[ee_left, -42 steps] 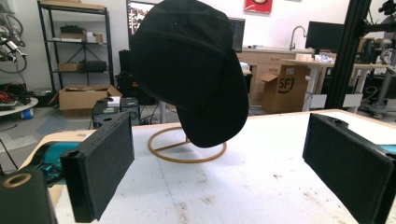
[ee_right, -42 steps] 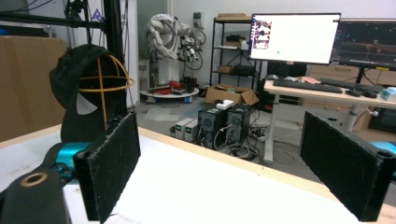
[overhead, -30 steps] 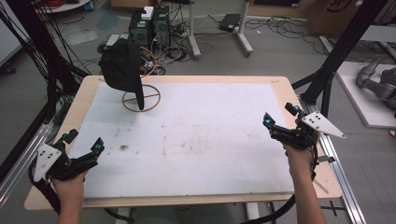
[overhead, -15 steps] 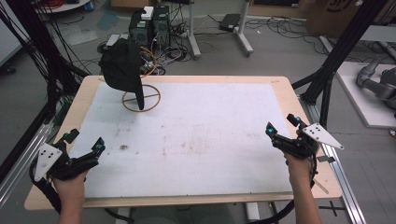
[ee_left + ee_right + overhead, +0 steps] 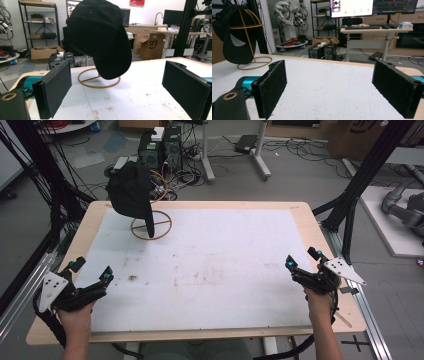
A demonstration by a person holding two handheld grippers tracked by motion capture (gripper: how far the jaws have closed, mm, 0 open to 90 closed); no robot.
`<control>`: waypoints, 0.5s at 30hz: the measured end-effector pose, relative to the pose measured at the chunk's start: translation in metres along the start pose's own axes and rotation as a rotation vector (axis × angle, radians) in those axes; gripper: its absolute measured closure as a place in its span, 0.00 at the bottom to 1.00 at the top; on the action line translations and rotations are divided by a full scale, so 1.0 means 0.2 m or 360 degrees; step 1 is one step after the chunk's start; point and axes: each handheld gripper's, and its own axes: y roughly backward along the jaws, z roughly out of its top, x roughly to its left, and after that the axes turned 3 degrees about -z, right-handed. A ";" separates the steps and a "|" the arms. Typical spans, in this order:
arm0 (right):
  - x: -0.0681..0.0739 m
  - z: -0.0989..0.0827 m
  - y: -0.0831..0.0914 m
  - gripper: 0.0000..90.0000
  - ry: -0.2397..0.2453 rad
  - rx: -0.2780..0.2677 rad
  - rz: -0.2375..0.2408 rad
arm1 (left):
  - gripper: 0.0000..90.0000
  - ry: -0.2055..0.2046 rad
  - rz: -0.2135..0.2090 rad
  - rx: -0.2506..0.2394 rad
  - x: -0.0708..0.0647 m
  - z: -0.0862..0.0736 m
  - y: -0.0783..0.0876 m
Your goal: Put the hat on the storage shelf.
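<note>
Right gripper point(image 5: 304, 259) nearer table edge

A grey floor point(image 5: 300, 175) strewn with cables surrounds the wooden table point(image 5: 320, 250). Metal shelving point(image 5: 37, 27) holds boxes. A desk point(image 5: 374, 31) carries a monitor point(image 5: 352, 7).

Even, diffuse overhead room light; the white table point(image 5: 215, 265) is bright without hard glare and shadows are soft. The black cap point(image 5: 100, 37) loses detail in its dark fabric. All views are slightly soft, the near jaws blurred.
</note>
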 end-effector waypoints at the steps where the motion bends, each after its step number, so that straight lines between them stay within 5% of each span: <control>1: 0.00 0.00 0.00 0.14 0.0000 -0.0001 0.0001 | 0.10 0.0000 -0.0001 -0.0004 0.00 0.00 0.00; 15: 0.03 -0.01 -0.01 0.14 0.0006 -0.0009 0.0051 | 0.10 -0.0001 0.0013 -0.0001 0.01 0.00 0.00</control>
